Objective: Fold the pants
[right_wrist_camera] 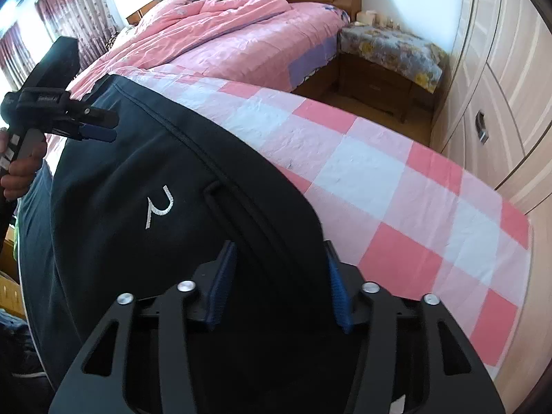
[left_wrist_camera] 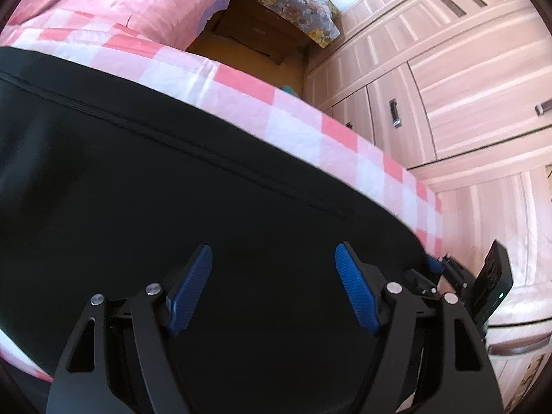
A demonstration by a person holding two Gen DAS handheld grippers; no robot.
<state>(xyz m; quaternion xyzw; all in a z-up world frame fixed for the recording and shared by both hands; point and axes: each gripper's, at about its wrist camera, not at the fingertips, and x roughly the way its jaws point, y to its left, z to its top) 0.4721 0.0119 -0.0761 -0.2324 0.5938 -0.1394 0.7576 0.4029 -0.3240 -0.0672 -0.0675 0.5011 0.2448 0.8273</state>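
Right wrist view first: our right gripper (right_wrist_camera: 279, 286) sits low over the black pants (right_wrist_camera: 145, 179), jaws drawn partway in with dark cloth between the blue pads (right_wrist_camera: 220, 289). Whether they already bite the fabric, we cannot tell. The pants' edge runs just beside the right-hand pad, where the checkered sheet (right_wrist_camera: 396, 207) begins. From here the long axis of the garment stretches away up and to the left, seam and pocket slit following it, a small white logo (right_wrist_camera: 159, 207) beside them. Far along that same line we spot the left gripper (right_wrist_camera: 100, 132) at the other end, a hand (right_wrist_camera: 20, 172) on its handle.

Left wrist view now: our left gripper (left_wrist_camera: 272, 289) hangs spread over plain black cloth, pads clear of it. So each hand owns one end; we judge the fold comes along that length. Beyond lie the pink quilt (right_wrist_camera: 224, 34) and wardrobe (left_wrist_camera: 448, 86).
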